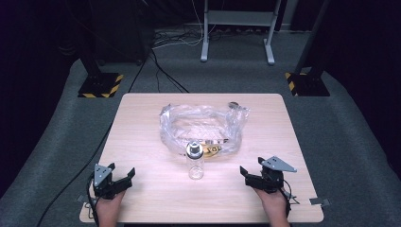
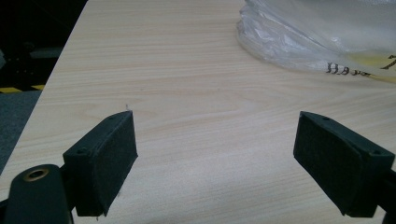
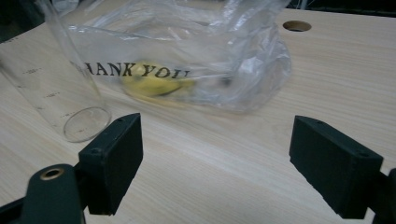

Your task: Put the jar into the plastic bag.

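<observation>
We hold the left gripper (image 1: 124,178) and right gripper (image 1: 249,175) near the table's (image 1: 142,123) front corners, jaws spread wide, holding nothing. We think a bump could tip the tall bottle (image 1: 195,161) in the middle against the plastic bag (image 1: 203,124).

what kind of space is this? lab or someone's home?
Most likely a lab or data-collection studio: a lone wooden table on grey carpet, dark surroundings, hazard-striped stand bases, and cables running across the floor. Nothing domestic apart from the plastic bag and bottle.

Left tool (image 1: 124,176), right tool (image 1: 249,174) agape
</observation>
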